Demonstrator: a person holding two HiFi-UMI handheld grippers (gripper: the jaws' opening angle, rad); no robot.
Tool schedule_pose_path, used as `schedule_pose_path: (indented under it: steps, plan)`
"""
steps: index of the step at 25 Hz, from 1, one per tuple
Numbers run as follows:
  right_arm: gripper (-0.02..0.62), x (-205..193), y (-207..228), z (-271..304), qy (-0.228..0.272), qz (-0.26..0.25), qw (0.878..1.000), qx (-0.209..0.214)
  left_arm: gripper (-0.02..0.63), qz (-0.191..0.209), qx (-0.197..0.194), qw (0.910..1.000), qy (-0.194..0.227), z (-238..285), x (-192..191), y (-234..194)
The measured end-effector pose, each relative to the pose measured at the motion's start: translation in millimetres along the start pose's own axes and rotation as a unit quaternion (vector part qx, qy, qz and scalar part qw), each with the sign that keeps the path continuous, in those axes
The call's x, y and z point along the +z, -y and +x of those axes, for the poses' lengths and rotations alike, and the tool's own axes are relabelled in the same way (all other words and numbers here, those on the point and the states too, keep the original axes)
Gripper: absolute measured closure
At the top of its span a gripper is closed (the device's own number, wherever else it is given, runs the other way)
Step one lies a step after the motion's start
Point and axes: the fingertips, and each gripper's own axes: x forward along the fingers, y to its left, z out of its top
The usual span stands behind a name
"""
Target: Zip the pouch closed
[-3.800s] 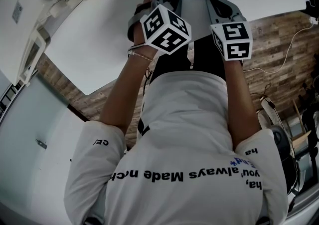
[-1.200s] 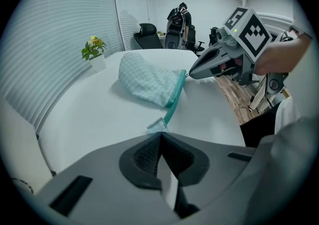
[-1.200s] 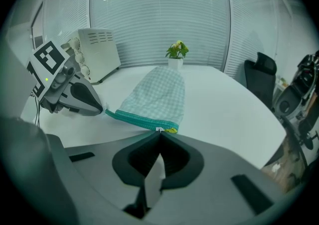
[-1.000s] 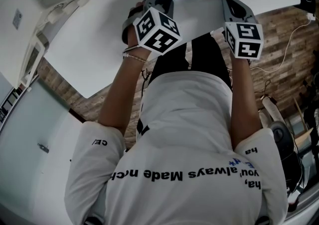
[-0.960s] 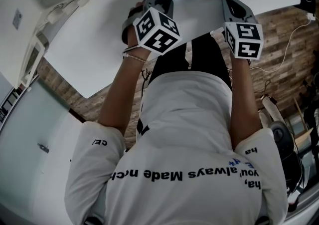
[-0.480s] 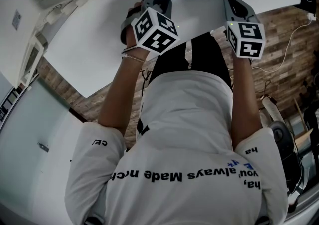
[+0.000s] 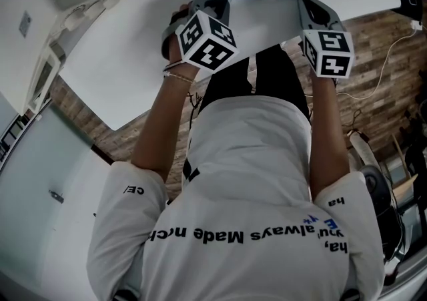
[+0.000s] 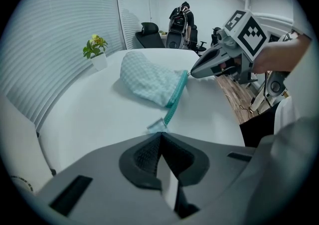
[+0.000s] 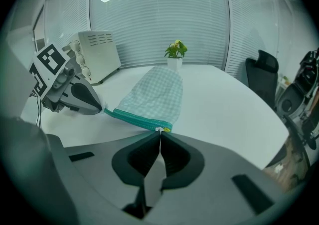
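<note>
Where the white table (image 9: 224, 99) curves toward the person, the pouch (image 9: 154, 94) lies flat, a pale checked bag with a teal zip (image 9: 137, 118) along its near edge. The left gripper (image 8: 160, 135) has its jaws pressed together. A small fabric tab (image 8: 157, 125) at one end of the zip sticks out right at their tips, so they appear to pinch it. The right gripper (image 9: 160, 138) has its jaws squeezed tight as well, the tips meeting on the white pull (image 9: 160, 130) at the zip's other end, beside a small yellow speck. The zip runs nearly straight from one gripper to the other. In the head view both grippers sit at the top of the frame, one at each end of the zip, with the person's arms (image 7: 167, 119) stretched out to them. Behind the pouch and well apart from it, a plant (image 9: 174, 52) in a white pot stands by the blinds (image 9: 159, 14). A white appliance (image 9: 97, 47) sits on the table behind the left gripper. Office chairs (image 8: 149, 33) stand past the table's far end.
</note>
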Motion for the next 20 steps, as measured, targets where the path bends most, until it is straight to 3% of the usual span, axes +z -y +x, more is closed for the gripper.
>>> schedule_pose_path:
  steps: [6, 11, 15, 20]
  plan:
    - [0.548, 6.9, 1.2, -7.7, 0.008, -0.005, 1.0, 0.009, 0.584, -0.016, -0.001, 0.9996, 0.025, -6.1, 2.7, 5.2]
    - [0.555, 18.9, -4.3, -21.8, 0.023, -0.009, 1.0, 0.015, 0.584, -0.05, 0.014, 0.9954, 0.08, -30.7, 19.7, -0.1]
    - [0.565, 33.6, -6.3, -39.5, 0.04, -0.014, 0.999, 0.016, 0.584, -0.082, 0.008, 0.988, 0.131, -57.1, 38.6, -2.6]
    - [0.586, 56.7, -11.2, -64.0, 0.064, -0.022, 0.997, 0.021, 0.584, -0.121, -0.001, 0.9725, 0.199, -98.3, 68.3, -6.8]
